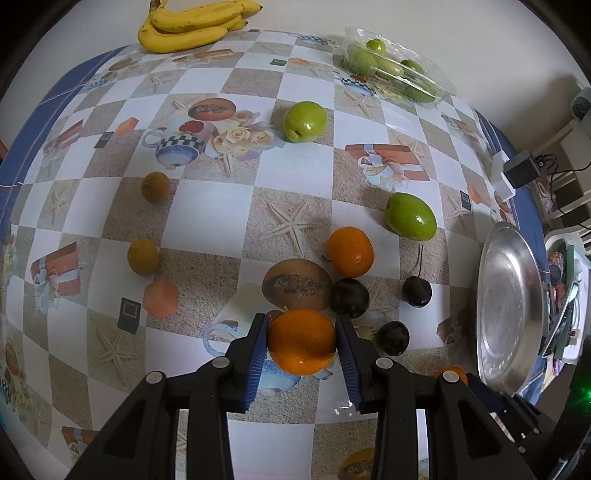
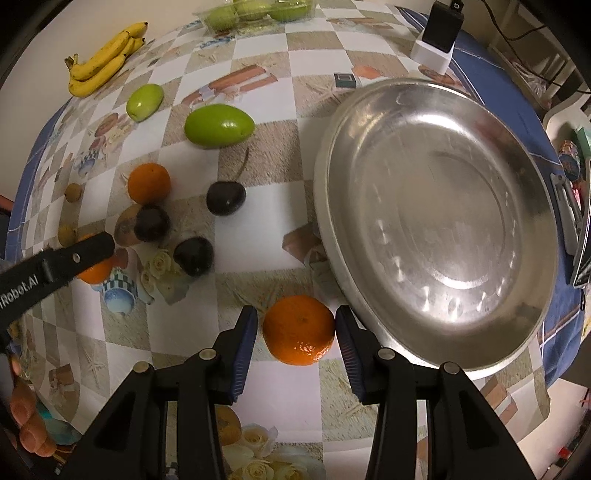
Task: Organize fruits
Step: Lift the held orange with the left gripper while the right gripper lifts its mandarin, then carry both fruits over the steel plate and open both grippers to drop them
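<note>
In the left wrist view my left gripper (image 1: 301, 334) is shut on an orange (image 1: 302, 342), both pads touching its sides. Beyond it lie a second orange (image 1: 350, 252), three dark plums (image 1: 349, 297), two green fruits (image 1: 410, 216) and two small brown fruits (image 1: 143, 256). In the right wrist view my right gripper (image 2: 296, 325) is open around another orange (image 2: 298, 329) on the cloth, with gaps at both pads. A large steel plate (image 2: 436, 221) lies just to its right. The left gripper's finger (image 2: 79, 256) shows at far left.
Bananas (image 1: 188, 24) lie at the table's far edge. A clear plastic box of green fruits (image 1: 391, 70) stands far right. A black charger on a white block (image 2: 437, 35) sits behind the plate. The table edge drops off to the right.
</note>
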